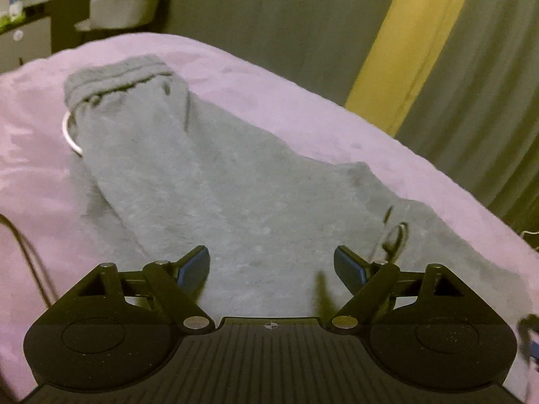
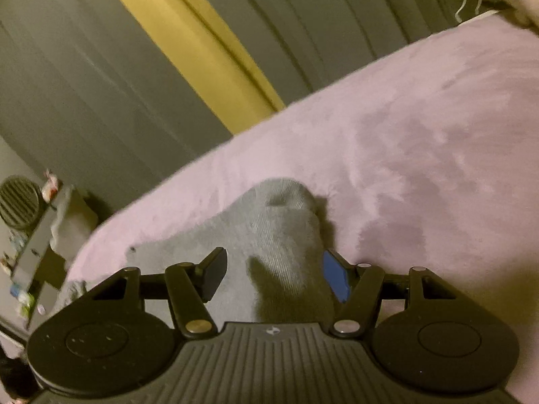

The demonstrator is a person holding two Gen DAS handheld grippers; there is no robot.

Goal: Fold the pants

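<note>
On the pink bedspread (image 1: 303,94), gray pants (image 1: 209,181) lay flat lengthwise. Your left gripper (image 1: 271,269) and right gripper (image 2: 273,276) hovered spread wide, empty; next, seemingly, you needed to pinch the cuff (image 2: 283,198).

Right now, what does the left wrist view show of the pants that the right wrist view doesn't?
Left wrist only: the waistband at the far end, a white ring beside it, and the long stretch of grey pants.
Right wrist only: a ribbed cuff bunched between the open jaws of the right gripper.
Both: pink blanket, grey curtains, and open jaws.
</note>
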